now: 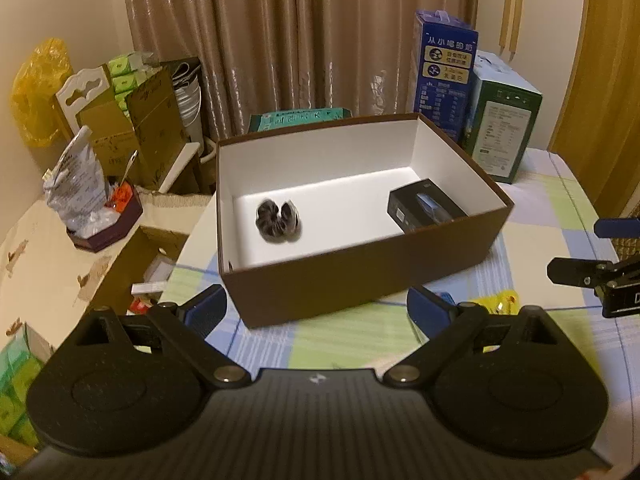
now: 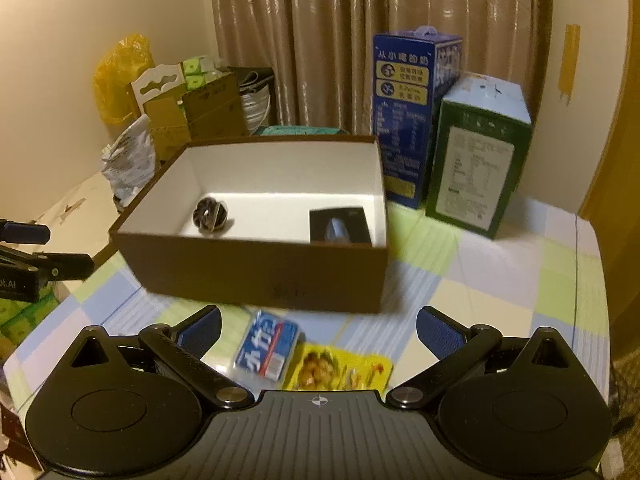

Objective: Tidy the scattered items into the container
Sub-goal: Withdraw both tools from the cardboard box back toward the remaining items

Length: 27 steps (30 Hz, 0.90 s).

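Observation:
A brown box [image 1: 360, 280] with a white inside stands on the checked tablecloth. In it lie a dark scrunchie-like item [image 1: 278, 220] on the left and a small black box [image 1: 424, 208] at the right wall. My left gripper [image 1: 318, 310] is open and empty, just in front of the box's near wall. My right gripper [image 2: 320, 330] is also open and empty, low over the table before the brown box [image 2: 256, 272]. Between its fingers lie a blue packet [image 2: 266, 346] and a yellow packet [image 2: 344, 368], flat on the cloth. The scrunchie-like item [image 2: 210, 216] and black box [image 2: 340, 224] show here too.
A tall blue carton [image 2: 412, 120] and a green carton [image 2: 480, 160] stand behind the box at the right. Cardboard boxes [image 1: 152, 128], a plastic bag [image 1: 76, 184] and a yellow bag [image 1: 36, 88] crowd the left. The table edge [image 1: 188, 240] drops off at the left.

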Tool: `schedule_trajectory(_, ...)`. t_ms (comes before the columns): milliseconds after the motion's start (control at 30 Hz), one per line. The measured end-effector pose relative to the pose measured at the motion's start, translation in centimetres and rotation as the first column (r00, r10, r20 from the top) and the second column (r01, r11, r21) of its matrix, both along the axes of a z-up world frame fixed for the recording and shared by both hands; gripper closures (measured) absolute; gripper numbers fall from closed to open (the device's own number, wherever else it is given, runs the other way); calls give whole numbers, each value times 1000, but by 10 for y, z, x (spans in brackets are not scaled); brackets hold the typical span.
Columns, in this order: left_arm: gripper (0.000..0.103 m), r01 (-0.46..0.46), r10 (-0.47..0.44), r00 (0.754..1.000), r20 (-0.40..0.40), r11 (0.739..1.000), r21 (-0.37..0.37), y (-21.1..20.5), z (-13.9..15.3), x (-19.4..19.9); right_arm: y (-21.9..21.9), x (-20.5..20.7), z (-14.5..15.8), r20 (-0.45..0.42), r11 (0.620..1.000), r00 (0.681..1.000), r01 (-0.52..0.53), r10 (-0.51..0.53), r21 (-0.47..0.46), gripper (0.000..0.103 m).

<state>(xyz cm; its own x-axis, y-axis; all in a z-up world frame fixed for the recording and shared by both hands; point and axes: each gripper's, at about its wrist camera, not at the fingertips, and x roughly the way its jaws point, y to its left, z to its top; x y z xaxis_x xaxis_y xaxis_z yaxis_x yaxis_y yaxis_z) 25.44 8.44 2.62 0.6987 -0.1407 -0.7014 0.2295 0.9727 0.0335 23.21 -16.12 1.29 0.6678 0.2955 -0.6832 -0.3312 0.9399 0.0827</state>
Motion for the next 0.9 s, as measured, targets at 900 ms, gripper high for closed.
schedule_trajectory(900,11,-4,4,990,-139,1000,5,-16,-63,-105,-6,-84,-67,-166,998,984,-60,58,-9,2)
